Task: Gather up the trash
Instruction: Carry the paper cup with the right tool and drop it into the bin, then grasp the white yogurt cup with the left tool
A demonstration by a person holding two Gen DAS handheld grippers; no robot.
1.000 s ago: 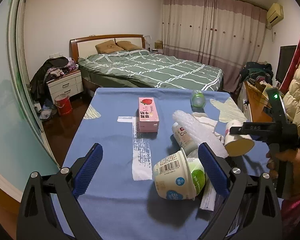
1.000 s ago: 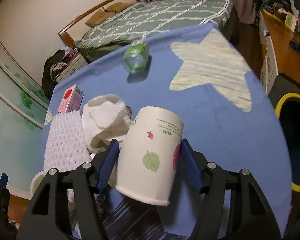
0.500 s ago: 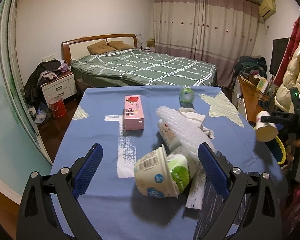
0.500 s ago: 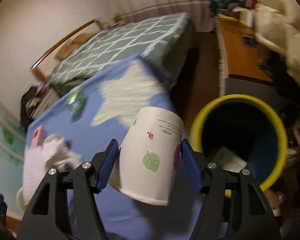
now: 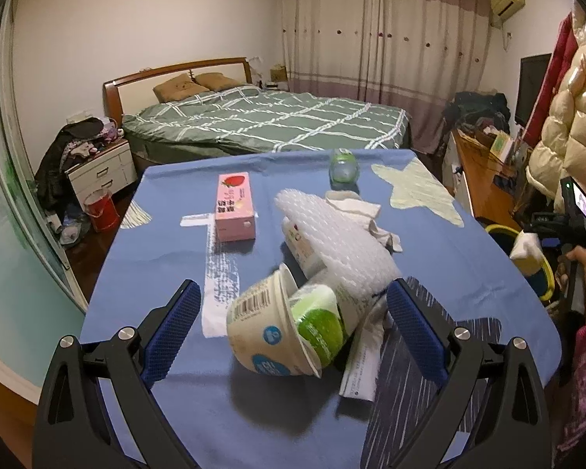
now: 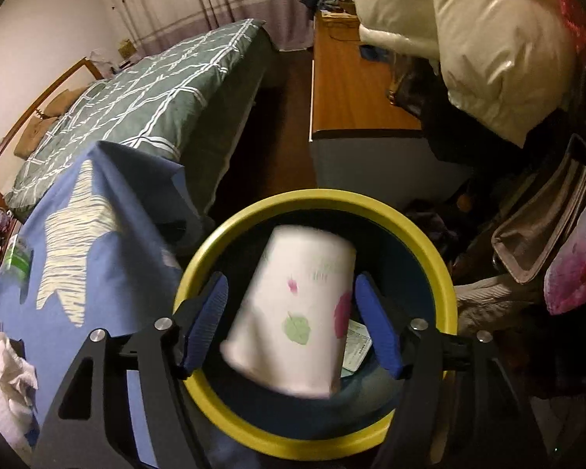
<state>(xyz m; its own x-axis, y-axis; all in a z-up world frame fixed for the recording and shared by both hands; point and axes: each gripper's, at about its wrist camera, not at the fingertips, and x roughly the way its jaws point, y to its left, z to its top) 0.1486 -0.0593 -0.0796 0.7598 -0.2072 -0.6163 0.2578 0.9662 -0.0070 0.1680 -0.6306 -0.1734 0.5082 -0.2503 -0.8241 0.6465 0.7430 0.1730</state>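
Observation:
A white paper cup with leaf and flower prints hangs blurred over the mouth of a yellow-rimmed bin. My right gripper points down into the bin. Its jaws are opening, and gaps show between the blue pads and the cup. In the left wrist view the cup shows off the table's right edge, above the bin. My left gripper is open low over the table. A tipped yogurt tub lies ahead between its fingers, untouched.
On the blue tablecloth lie bubble wrap, a pink carton, a green bottle, a crumpled white tissue and a paper slip. A bed stands behind the table. A wooden desk and padded coats flank the bin.
My right gripper swung with the cup from above the table to over the bin and tipped downward; its pads have come off the cup. The left gripper edged closer to the yogurt tub.

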